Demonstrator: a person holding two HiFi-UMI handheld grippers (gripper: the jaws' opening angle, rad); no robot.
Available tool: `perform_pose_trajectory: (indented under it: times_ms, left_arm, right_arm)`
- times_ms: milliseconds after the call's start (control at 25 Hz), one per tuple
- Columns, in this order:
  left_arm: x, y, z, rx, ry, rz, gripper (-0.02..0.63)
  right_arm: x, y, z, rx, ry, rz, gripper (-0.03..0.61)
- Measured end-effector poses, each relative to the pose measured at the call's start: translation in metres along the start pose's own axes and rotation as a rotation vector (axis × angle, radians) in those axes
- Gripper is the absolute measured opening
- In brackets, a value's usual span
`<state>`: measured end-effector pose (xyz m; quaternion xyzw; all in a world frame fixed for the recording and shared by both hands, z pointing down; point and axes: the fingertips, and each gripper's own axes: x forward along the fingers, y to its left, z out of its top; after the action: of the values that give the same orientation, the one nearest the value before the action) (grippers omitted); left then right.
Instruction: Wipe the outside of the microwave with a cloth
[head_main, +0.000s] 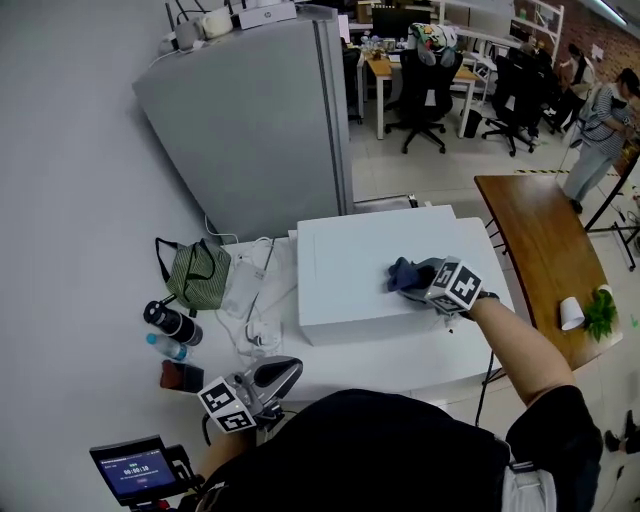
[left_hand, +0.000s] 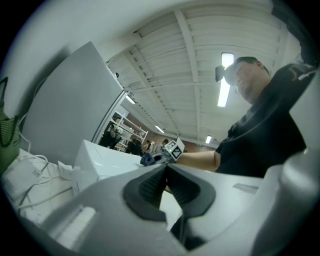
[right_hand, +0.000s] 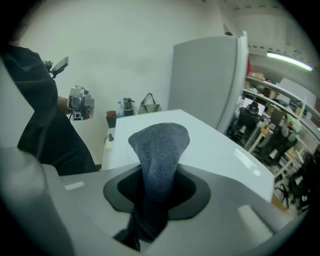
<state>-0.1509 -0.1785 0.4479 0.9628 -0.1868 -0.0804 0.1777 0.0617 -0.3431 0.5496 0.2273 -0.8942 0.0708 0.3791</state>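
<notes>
At the near edge of the white worktop: left gripper, held low and close to the person's black-clad body, arm bent, pointing toward the microwave. Its jaws are closed together with nothing between them.

On the worktop's left side, near to far:
- small dark red object
- clear plastic bottle
- black cylindrical flask
- tangle of white cables
- green mesh bag with black handles

Mid-worktop: white box-shaped microwave. The right arm, forearm bare, is stretched forward across its top. The right gripper sits low over the right part of that top, jaws clamped on a blue-grey terry cloth. The cloth's bunched free end lies on the microwave's top surface.

Behind the microwave, against the wall: tall grey refrigerator.

To the right, apart from the worktop: brown wooden table bearing a white cup and a small green plant.

Farthest: black office chairs at desks.
</notes>
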Motion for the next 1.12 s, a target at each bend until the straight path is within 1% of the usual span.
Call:
perform_pose_trajectory:
  times_ms: [80,160,200,240,280,320,400,440,560,640,680,760,840,880,1000,1120]
  left_arm:
    - [0.021,-0.004,-0.006,-0.002,0.009,-0.021,0.003]
    - [0.041,-0.007,-0.011,-0.009,0.007,-0.034,0.003]
    - [0.05,-0.008,-0.012,-0.014,0.004,-0.036,0.003]
    - [0.056,-0.009,-0.01,-0.02,0.001,-0.036,0.003]
    - [0.061,-0.009,-0.009,-0.027,-0.003,-0.033,0.003]
    - [0.063,-0.009,-0.008,-0.033,-0.006,-0.027,0.003]
    - [0.059,-0.004,-0.007,-0.038,-0.013,-0.006,0.003]
    - [0.055,-0.001,-0.008,-0.036,-0.018,0.009,0.003]
    - [0.038,-0.008,-0.014,-0.02,-0.029,0.067,0.003]
    - [0.019,-0.019,-0.011,-0.009,-0.046,0.101,0.003]
    - [0.006,-0.022,-0.008,-0.006,-0.058,0.113,0.003]
    - [-0.021,-0.025,-0.003,-0.008,-0.078,0.125,0.003]
    - [-0.047,-0.027,-0.001,-0.007,-0.076,0.118,0.003]
    - [-0.06,-0.029,0.0,-0.007,-0.071,0.111,0.003]
    - [-0.09,-0.028,-0.004,-0.026,-0.061,0.087,0.003]
    - [-0.102,-0.026,-0.008,-0.036,-0.045,0.057,0.003]
  right_arm:
    - [-0.043,-0.032,-0.052,0.064,0.018,-0.061,0.106]
    - [-0.075,-0.052,-0.091,0.115,0.026,-0.092,0.107]
    - [-0.086,-0.058,-0.101,0.126,0.027,-0.097,0.107]
    - [-0.091,-0.059,-0.1,0.125,0.024,-0.096,0.107]
    - [-0.092,-0.057,-0.091,0.113,0.011,-0.087,0.107]
    - [-0.087,-0.05,-0.074,0.093,-0.014,-0.064,0.107]
    - [-0.06,-0.024,-0.021,0.031,-0.083,0.019,0.107]
    - [-0.04,-0.005,0.008,-0.017,-0.11,0.071,0.107]
    - [0.022,0.069,0.09,-0.19,-0.166,0.214,0.107]
    - [0.058,0.123,0.135,-0.298,-0.181,0.273,0.107]
    - [0.077,0.143,0.15,-0.327,-0.168,0.29,0.107]
    - [0.116,0.165,0.164,-0.347,-0.109,0.29,0.107]
    - [0.141,0.169,0.166,-0.35,-0.055,0.259,0.107]
    - [0.146,0.166,0.166,-0.347,-0.045,0.242,0.107]
    - [0.135,0.15,0.156,-0.303,-0.049,0.208,0.107]
    - [0.107,0.118,0.123,-0.229,-0.035,0.17,0.107]
